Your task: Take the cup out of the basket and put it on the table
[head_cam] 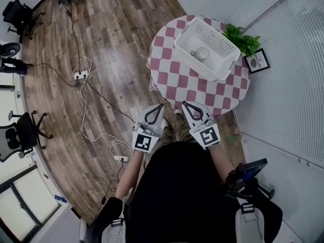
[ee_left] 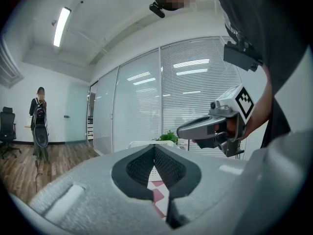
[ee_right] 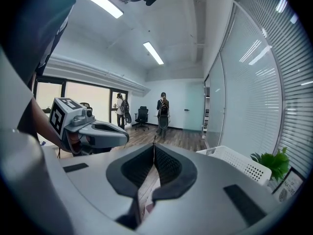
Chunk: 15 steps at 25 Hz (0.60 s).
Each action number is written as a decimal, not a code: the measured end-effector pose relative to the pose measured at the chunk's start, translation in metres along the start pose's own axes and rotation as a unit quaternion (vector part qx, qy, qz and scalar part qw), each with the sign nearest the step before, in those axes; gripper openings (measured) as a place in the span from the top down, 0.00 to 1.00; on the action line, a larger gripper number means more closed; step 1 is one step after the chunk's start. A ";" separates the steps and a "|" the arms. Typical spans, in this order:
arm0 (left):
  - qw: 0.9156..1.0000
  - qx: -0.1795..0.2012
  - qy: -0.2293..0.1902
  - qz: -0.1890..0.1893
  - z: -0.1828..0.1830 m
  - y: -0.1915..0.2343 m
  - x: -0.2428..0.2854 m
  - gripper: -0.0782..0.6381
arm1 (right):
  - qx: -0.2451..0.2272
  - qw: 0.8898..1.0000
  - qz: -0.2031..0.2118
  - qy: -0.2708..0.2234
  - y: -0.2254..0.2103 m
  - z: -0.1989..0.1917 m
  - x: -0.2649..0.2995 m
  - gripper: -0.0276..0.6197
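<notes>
A pale cup (head_cam: 201,53) sits inside the white perforated basket (head_cam: 223,44) on the round table with a pink-and-white checked cloth (head_cam: 174,80). Both grippers hang side by side short of the table's near edge, tips toward it. My left gripper (head_cam: 160,106) is shut with nothing in it; its tips meet in the left gripper view (ee_left: 154,147). My right gripper (head_cam: 185,104) is likewise shut and empty (ee_right: 154,145). The basket's rim (ee_right: 234,163) shows ahead to the right in the right gripper view, and the cup is hidden there.
A green plant (head_cam: 242,38) and a small framed picture (head_cam: 258,61) stand at the table's far right, by the blinds. Power strips (head_cam: 80,75) and cables lie on the wooden floor to the left. Office chairs (head_cam: 20,130) line the left wall. People (ee_right: 162,112) stand far off.
</notes>
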<state>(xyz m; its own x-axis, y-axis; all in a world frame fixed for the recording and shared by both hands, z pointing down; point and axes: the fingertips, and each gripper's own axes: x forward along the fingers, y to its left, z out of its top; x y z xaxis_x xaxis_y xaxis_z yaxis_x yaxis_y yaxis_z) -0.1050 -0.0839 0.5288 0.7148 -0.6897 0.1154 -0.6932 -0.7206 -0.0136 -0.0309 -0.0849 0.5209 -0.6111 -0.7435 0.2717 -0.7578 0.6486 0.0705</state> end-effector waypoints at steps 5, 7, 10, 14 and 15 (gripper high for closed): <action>1.000 0.016 0.006 -0.015 0.007 -0.008 0.027 0.88 | 0.021 1.000 0.006 0.003 -0.028 -0.003 0.006 0.94; 0.999 0.026 0.015 -0.019 0.007 -0.010 0.038 0.88 | 0.032 0.999 0.016 0.008 -0.039 -0.005 0.011 0.94; 0.999 0.033 0.033 -0.021 0.005 -0.010 0.054 0.88 | 0.047 0.998 0.027 0.010 -0.059 -0.008 0.020 0.94; 0.999 0.009 0.049 -0.011 0.006 -0.013 0.072 0.88 | 0.034 0.999 0.037 0.017 -0.093 -0.016 0.027 0.94; 0.999 0.008 0.052 -0.007 0.004 -0.013 0.077 0.88 | 0.028 0.999 0.039 0.018 -0.103 -0.018 0.030 0.94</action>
<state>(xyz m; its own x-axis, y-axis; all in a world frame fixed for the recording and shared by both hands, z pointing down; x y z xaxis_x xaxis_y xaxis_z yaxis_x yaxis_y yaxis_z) -0.0405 -0.1285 0.5337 0.7102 -0.6694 0.2181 -0.6814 -0.7315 -0.0265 0.0327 -0.1711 0.5394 -0.6608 -0.6842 0.3084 -0.7205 0.6935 -0.0052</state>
